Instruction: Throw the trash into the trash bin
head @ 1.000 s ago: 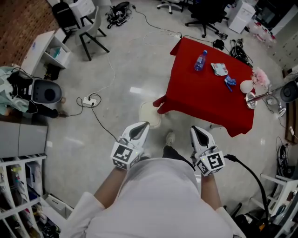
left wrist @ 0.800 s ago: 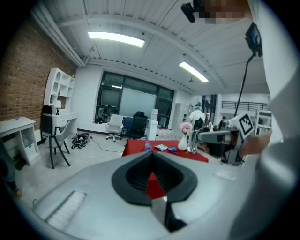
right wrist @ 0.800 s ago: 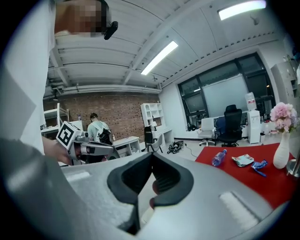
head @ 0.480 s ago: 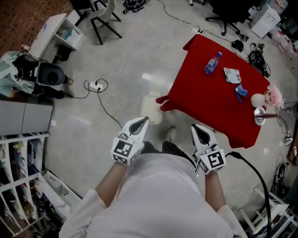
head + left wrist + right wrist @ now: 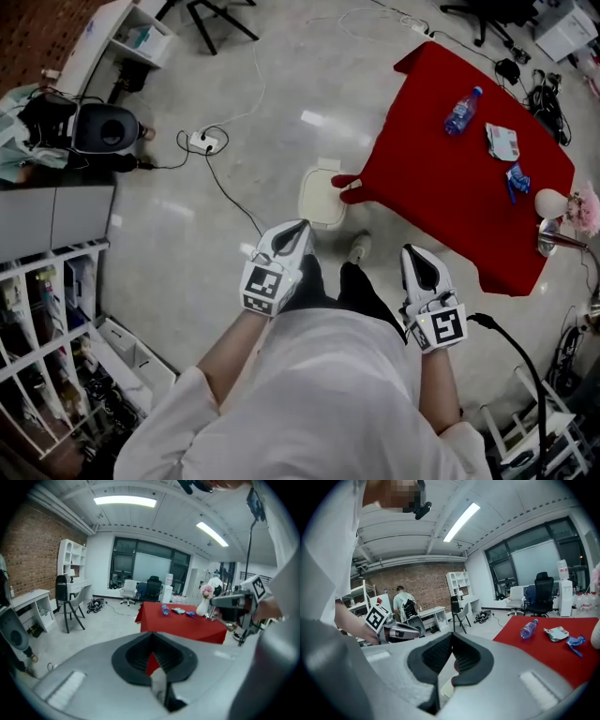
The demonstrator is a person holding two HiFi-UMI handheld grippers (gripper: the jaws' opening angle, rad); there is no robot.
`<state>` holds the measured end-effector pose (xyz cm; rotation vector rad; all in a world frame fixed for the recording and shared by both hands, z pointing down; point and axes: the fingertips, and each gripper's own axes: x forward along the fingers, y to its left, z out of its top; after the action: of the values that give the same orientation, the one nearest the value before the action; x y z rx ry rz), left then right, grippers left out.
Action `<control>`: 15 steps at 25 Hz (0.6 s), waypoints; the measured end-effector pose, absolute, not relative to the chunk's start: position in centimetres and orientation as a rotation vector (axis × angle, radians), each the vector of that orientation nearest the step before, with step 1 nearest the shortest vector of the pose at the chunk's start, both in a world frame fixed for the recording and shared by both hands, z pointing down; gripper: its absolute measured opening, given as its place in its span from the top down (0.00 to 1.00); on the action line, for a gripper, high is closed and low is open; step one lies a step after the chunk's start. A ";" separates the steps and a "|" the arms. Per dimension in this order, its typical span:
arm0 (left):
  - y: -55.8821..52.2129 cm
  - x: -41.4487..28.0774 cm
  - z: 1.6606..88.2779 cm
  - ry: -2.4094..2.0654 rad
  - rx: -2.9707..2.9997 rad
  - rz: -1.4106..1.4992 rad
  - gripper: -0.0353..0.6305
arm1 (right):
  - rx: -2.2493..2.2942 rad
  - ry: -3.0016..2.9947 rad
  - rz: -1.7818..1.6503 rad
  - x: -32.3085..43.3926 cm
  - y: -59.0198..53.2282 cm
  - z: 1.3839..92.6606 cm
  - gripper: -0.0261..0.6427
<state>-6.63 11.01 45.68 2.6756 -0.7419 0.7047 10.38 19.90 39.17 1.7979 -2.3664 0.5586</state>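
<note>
Trash [image 5: 502, 142] on red worktop [image 5: 431, 187] sits closer than 1 s ago; left hand-held gripper [image 5: 300, 225] & right hand-held gripper [image 5: 411, 251] jaws together, empty; pickup pending.

No legible words or numbers; only square markers [image 5: 263, 289] on the left tongs [image 5: 299, 225] and right tongs [image 5: 411, 250].

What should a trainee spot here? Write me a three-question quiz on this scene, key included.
1. True or false: the bottle is gripped in the left tongs.
2. The white bin stands: A on a chair; B on the floor beside the red table corner; C on a shelf.
3. Fill in: the right tongs are shut and hold ____.
Key: 1 false, it lies on the table; 2 B; 3 nothing.
</note>
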 end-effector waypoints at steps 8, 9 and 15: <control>8.6 -8.6 59.5 -0.721 2.614 0.931 0.94 | 1.818 -2.291 0.691 9.0 17.9 45.0 0.96; 8.7 -8.8 61.4 -0.713 2.601 0.955 0.94 | 1.815 -2.286 0.705 8.8 17.7 46.1 0.96; 9.7 -9.6 71.0 -0.660 2.501 1.036 0.94 | 1.785 -2.256 0.753 7.7 16.5 51.8 0.96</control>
<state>-9.56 9.75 70.97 2.5006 -0.6605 1.0361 7.66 16.52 51.84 1.7848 -2.2560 0.7526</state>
